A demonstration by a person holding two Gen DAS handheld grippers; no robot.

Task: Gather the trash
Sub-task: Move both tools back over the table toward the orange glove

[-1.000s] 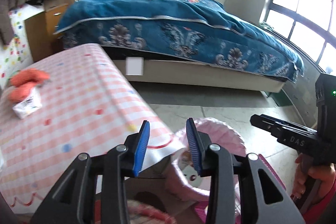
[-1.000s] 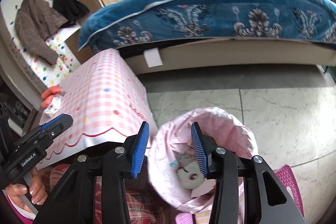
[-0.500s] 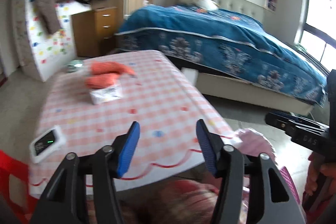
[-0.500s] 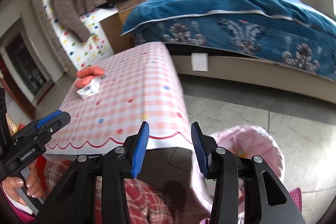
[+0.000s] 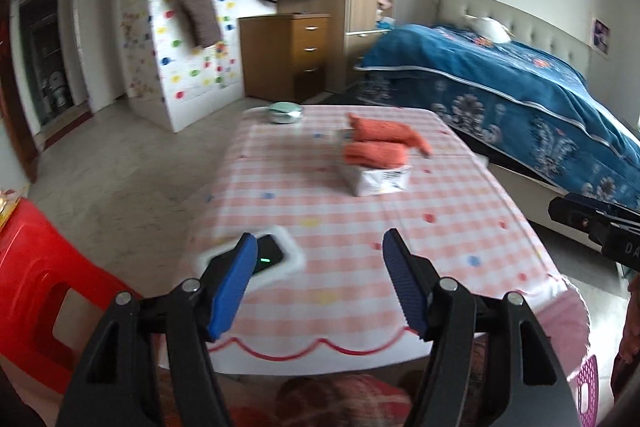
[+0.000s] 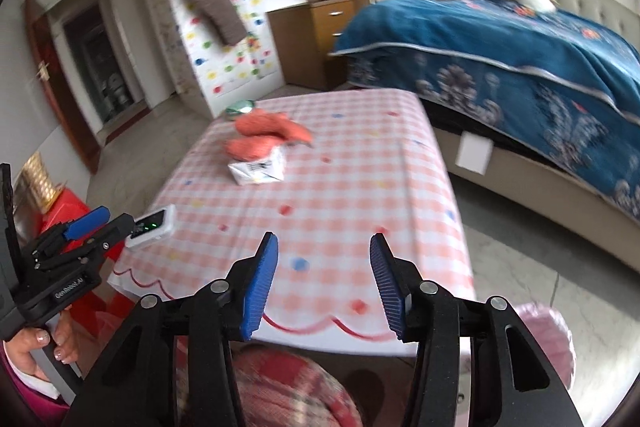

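Note:
A white packet (image 5: pixel 380 180) (image 6: pixel 260 169) lies on the pink checked table (image 5: pixel 400 227) (image 6: pixel 352 187), with two orange cloth pieces (image 5: pixel 380 143) (image 6: pixel 266 133) on and behind it. A pink-lined trash bin (image 6: pixel 544 331) (image 5: pixel 568 319) stands on the floor at the table's near right corner. My left gripper (image 5: pixel 318 283) is open and empty over the table's near edge. My right gripper (image 6: pixel 322 279) is open and empty, also over the near edge.
A white device with a green light (image 5: pixel 260 257) (image 6: pixel 154 223) lies at the table's near left. A round teal tin (image 5: pixel 284 112) sits at the far edge. A red stool (image 5: pixel 36 299) stands left. A blue-covered bed (image 5: pixel 520 99) lies right, a wooden drawer unit (image 5: pixel 292 55) behind.
Both grippers have swung left and up from the trash bin toward the table. The bin has slid to the right edge of both views. The left jaws have opened wider.

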